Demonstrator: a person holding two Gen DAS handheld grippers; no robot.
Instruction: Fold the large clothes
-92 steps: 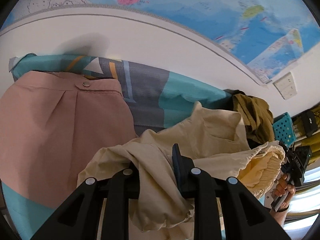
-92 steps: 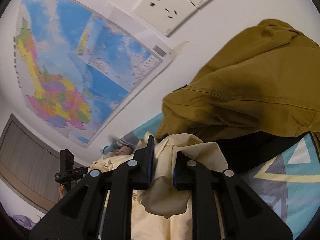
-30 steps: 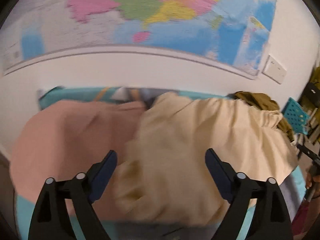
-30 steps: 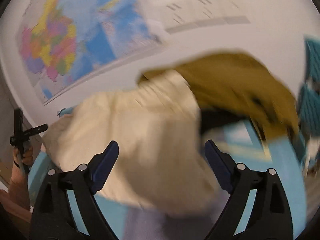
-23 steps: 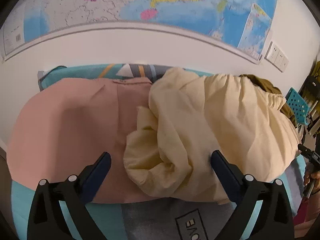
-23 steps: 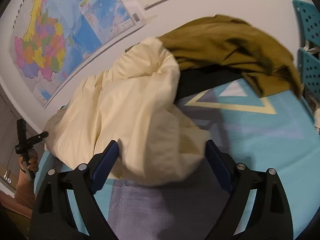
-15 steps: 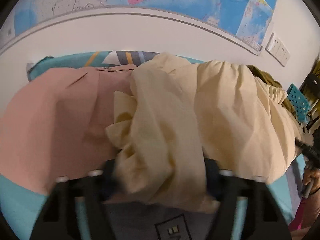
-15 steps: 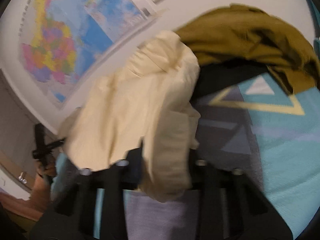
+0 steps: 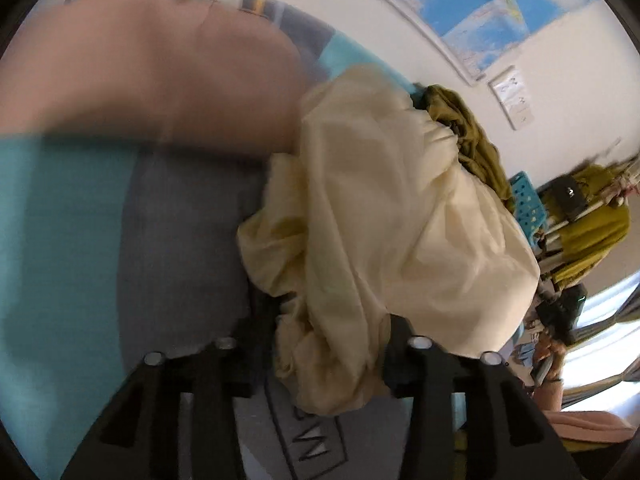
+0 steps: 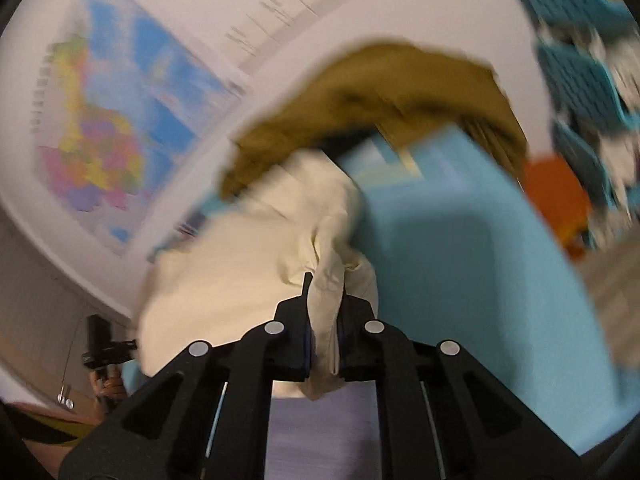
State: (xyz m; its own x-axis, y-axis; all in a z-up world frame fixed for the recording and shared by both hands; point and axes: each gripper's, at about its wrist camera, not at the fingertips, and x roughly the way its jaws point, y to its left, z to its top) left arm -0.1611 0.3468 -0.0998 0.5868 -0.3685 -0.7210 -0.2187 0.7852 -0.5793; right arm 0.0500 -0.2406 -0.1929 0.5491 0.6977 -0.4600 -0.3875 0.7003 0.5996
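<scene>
At about ten o'clock in the left wrist view a pink garment (image 9: 152, 80) lies flat on the teal and grey bedspread (image 9: 60, 240), blurred by motion. From the centre out toward three o'clock spreads the cream garment (image 9: 400, 208), the piece being folded, heaped on the bedspread with an olive garment (image 9: 472, 136) behind it at one o'clock. The left gripper (image 9: 332, 344) has just been closing, and now pinches a thick wad of the cream cloth at six o'clock, its jaws held partly apart by the bunch between them.

In the right wrist view the cream cloth runs from eight o'clock up to the centre, and the right gripper (image 10: 325, 336) has just been closing too, its jaws pressed nearly together on a thin fold (only a narrow strip shows between them). The far gripper, in a hand (image 10: 106, 384), sits at eight o'clock.

So the garment's long axis seems to stretch between the two grips, each hand holding one end; the next move likely depends on drawing those ends apart to spread it.
</scene>
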